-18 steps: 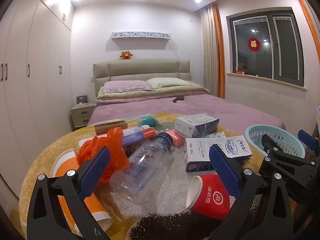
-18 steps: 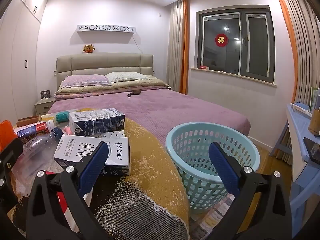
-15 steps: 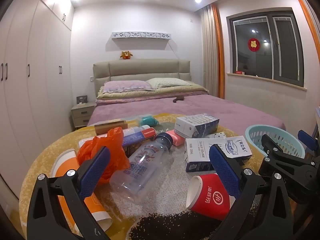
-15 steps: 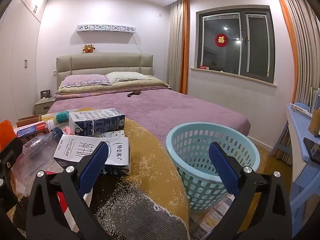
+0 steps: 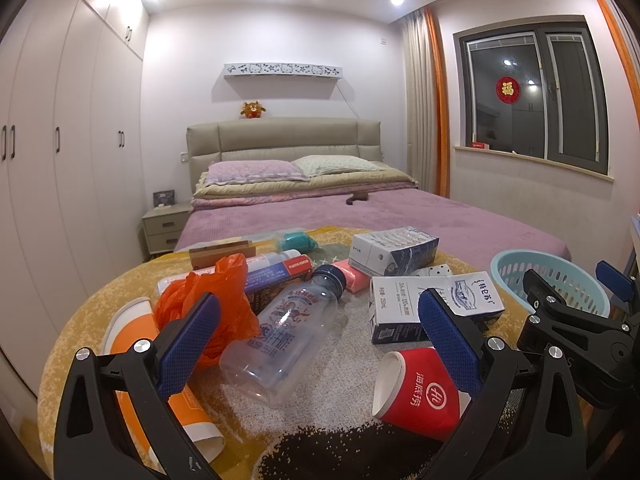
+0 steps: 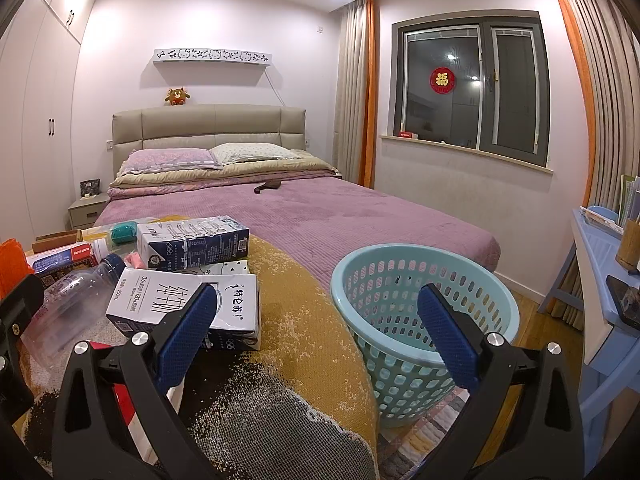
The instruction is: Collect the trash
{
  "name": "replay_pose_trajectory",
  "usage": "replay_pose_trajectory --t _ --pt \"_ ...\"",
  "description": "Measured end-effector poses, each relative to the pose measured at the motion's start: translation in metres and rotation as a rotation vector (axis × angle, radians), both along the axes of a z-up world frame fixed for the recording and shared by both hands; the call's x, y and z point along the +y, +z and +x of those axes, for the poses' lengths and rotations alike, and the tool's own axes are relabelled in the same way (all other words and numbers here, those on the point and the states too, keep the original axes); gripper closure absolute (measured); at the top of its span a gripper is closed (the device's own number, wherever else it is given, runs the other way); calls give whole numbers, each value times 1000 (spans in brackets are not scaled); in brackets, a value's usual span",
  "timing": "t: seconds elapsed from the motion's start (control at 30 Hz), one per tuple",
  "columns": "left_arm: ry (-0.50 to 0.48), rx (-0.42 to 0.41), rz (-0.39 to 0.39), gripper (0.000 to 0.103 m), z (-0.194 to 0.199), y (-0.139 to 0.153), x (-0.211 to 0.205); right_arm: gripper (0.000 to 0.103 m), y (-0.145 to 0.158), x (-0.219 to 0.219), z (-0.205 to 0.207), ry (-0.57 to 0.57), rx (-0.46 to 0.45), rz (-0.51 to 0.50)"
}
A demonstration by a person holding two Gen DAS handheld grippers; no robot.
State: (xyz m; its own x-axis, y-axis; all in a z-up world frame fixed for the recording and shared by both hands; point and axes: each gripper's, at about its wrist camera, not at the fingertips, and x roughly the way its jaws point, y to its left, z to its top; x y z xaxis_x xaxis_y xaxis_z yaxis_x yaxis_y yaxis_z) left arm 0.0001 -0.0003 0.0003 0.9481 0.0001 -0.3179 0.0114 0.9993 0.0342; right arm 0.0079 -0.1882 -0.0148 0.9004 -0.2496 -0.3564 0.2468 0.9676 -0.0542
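Trash lies on a round yellow table [image 5: 100, 304]: a clear plastic bottle [image 5: 284, 340], a red paper cup [image 5: 416, 392] on its side, an orange plastic bag [image 5: 216, 296], an orange-and-white cup [image 5: 132, 332], and two milk cartons [image 5: 404, 308] [image 5: 392, 250]. My left gripper [image 5: 320, 344] is open and empty, hovering over the bottle and red cup. My right gripper [image 6: 316, 340] is open and empty between the near carton [image 6: 176, 304] and the light-blue basket [image 6: 424, 304]. The right gripper also shows in the left wrist view [image 5: 580, 320].
The basket stands on the floor right of the table, also in the left wrist view [image 5: 556, 280]. A purple bed [image 5: 360, 216] lies behind the table. A blue desk [image 6: 604, 280] is at the far right. White wardrobes [image 5: 60, 160] line the left wall.
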Motion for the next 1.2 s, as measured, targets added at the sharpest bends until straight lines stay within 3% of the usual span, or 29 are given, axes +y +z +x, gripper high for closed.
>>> replay_pose_trajectory --t 0.9,1.03,1.2 --pt "-9 19 -3 7 0 0 0 7 1 -2 3 1 5 -1" --pt "47 3 33 7 -15 11 -2 8 2 -7 2 24 15 15" --pt "53 25 -25 7 -54 31 10 22 7 -3 3 116 33 62"
